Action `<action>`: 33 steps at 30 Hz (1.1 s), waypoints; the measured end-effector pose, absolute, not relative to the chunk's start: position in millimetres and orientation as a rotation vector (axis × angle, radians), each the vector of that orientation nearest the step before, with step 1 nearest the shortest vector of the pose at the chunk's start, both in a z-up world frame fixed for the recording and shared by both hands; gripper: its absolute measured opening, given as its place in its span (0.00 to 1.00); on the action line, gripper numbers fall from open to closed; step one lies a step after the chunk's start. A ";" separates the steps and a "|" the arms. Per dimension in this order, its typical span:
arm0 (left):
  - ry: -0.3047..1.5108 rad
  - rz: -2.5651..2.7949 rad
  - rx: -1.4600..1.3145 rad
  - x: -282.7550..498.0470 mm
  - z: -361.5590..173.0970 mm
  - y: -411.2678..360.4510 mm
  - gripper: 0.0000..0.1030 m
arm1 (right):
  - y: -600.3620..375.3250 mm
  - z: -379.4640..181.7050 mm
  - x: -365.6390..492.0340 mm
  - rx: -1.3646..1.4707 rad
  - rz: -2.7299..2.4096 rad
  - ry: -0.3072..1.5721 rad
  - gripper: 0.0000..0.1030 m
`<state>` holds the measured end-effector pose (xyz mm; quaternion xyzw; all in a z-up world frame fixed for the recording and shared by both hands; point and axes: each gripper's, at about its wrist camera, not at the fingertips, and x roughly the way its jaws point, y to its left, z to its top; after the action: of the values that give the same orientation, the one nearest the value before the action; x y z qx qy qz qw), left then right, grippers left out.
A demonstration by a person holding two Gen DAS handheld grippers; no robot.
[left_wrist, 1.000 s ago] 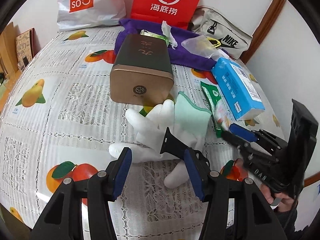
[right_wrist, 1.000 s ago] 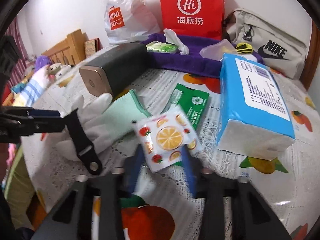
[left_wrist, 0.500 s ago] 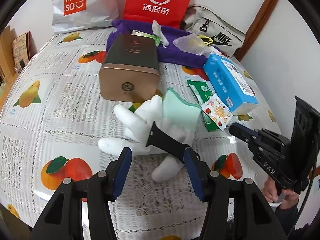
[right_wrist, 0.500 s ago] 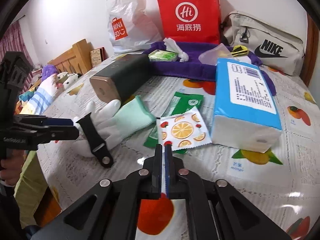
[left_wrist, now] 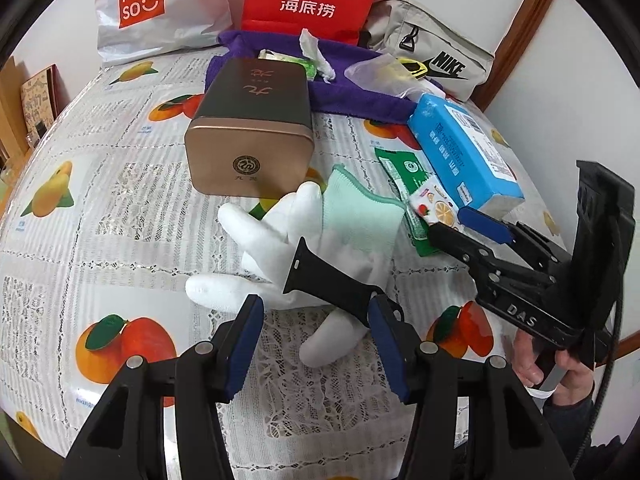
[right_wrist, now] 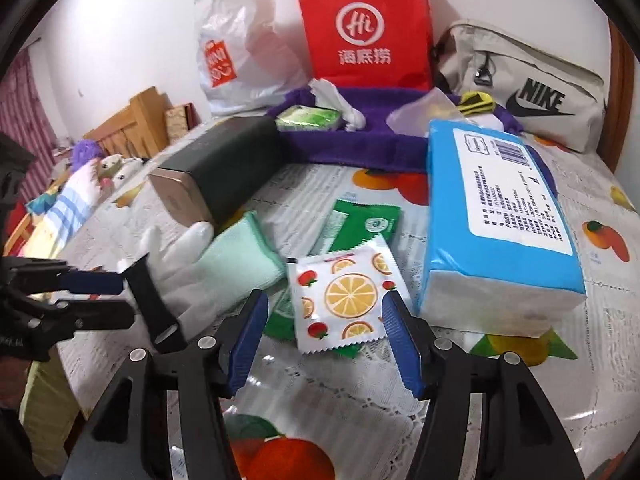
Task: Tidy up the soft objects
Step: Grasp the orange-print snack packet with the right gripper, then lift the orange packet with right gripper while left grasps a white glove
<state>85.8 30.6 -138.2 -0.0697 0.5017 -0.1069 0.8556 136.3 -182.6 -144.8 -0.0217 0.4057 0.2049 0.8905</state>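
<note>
The left gripper (left_wrist: 316, 344) is released, its blue pads spread wide above the counter (left_wrist: 100, 216). Between and just beyond them lie a white glove (left_wrist: 264, 248) and a black strap (left_wrist: 328, 280); the strap rests across the glove and its near end touches or slips behind the right pad (left_wrist: 386, 344), which of the two I cannot tell. One glove finger pokes out toward the camera under the strap. A mint cloth (left_wrist: 356, 216) overlaps the glove's far side, hiding its cuff.

The right gripper (right_wrist: 324, 336) is also released, pads apart on either side of the near edge of a fruit-print sachet (right_wrist: 344, 300), not touching it. The sachet covers part of a green packet (right_wrist: 360, 220), so only the packet's far end and a sliver at its lower left show. Just right of both sits a blue tissue pack (right_wrist: 500, 216).

A brown tin (left_wrist: 256, 128) lies on its side behind the glove. Farther back a purple cloth (right_wrist: 360, 140) holds a small green pack (right_wrist: 312, 118) and a clear bag (right_wrist: 424, 116) whose contents are hard to make out. In the right wrist view the left gripper at the left edge is blurred and cut off.
</note>
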 end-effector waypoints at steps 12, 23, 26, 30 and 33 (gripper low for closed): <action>1.044 -0.234 -0.191 84.8 -140.0 43.9 0.51 | -178.6 -151.0 143.6 -0.084 0.393 0.898 0.07; 1.018 -0.295 -0.225 79.3 -142.3 30.6 0.50 | -190.8 -141.2 119.5 -0.052 0.416 0.866 0.02; 1.018 -0.283 -0.255 83.3 -147.9 30.0 0.50 | -200.1 -133.2 108.0 -0.045 0.417 0.850 0.02; 1.016 -0.254 -0.287 89.9 -153.4 31.5 0.47 | -212.8 -124.7 92.4 -0.057 0.415 0.831 0.02; 0.997 -0.262 -0.328 91.1 -151.4 33.7 0.45 | -224.9 -122.1 81.6 -0.046 0.401 0.832 0.02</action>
<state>91.1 33.7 -151.4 -0.1561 0.4743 -0.1248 0.8574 81.6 -224.9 -122.1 -0.0224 0.4013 0.1935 0.8950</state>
